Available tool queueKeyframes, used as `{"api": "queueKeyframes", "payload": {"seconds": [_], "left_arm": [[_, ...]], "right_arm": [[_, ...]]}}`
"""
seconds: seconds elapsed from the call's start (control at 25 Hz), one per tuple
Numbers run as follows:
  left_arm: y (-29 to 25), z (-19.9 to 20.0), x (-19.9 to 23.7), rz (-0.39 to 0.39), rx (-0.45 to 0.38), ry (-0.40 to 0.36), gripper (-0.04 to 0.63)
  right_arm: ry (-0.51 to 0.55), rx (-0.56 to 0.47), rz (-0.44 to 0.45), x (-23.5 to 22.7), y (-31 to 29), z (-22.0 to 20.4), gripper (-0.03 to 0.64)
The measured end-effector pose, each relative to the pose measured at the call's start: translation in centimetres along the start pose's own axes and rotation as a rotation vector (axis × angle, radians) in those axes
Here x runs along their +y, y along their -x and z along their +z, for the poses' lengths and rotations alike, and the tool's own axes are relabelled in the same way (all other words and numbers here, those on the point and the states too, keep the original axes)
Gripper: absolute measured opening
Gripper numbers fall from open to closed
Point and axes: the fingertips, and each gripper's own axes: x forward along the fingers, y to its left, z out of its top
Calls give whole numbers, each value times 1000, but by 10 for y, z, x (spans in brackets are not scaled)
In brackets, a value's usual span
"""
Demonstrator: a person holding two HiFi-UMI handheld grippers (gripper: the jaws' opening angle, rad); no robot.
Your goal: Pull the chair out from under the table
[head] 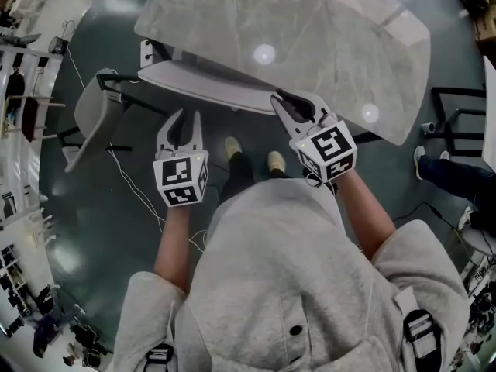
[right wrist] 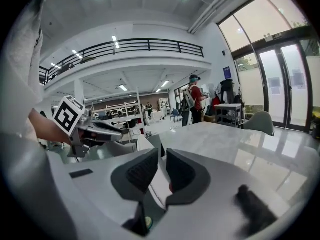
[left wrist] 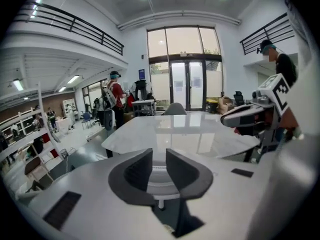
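1. The chair (head: 203,84) stood pushed in under the table (head: 310,29). Only its pale grey curved back showed, stretched across just ahead of both grippers.
2. The right gripper (right wrist: 162,159) had its tips at the right end of that back. Its jaws sat almost together, with only a slit between the dark pads. Nothing was seen clamped in them, and whether the tips touched the rim could not be told.
3. The left gripper (left wrist: 159,159) hung just short of the back's near edge, jaws a little apart and empty. The pale rim showed through the gap beyond them.
4. The table's grey marbled top spread out beyond both grippers, overhanging the chair and mirroring the ceiling lights.
5. Between the two grippers and below them, the wearer's pale shoes (head: 232,147) stood on the dark floor (head: 124,231).
6. A second chair (head: 93,115) of the same pale colour stood off to the left of the left gripper, clear of the table. A thin cable (head: 132,188) trailed across the floor near it.
7. Well to the right of the right gripper, another person's legs (head: 453,173) in dark trousers reached into the picture.
8. Far beyond the table, ahead and to the left of the left gripper, a person in a red top (left wrist: 116,96) stood near tall glass doors (left wrist: 187,79).
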Motion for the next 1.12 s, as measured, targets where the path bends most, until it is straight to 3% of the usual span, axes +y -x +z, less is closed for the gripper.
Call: {"api": "queueKeyframes", "payload": {"seconds": [0.08, 0.16, 0.36, 0.76, 0.88, 1.12], "left_arm": [[-11, -7, 0, -98, 52, -44, 133], [-21, -16, 3, -176, 96, -95, 164], [-45, -34, 19, -266, 167, -267, 229], [-111, -75, 82, -372, 378, -836, 276], [-127, -91, 95, -442, 482, -954, 276], [-150, -102, 106, -542, 613, -1148, 254]], "right_arm": [[16, 35, 25, 8, -12, -4, 41], [45, 70, 36, 16, -24, -8, 43], [95, 211, 81, 32, -49, -32, 108], [270, 511, 110, 36, -91, -89, 170], [303, 569, 133, 39, -105, -102, 175], [355, 667, 160, 41, -130, -124, 173]]}}
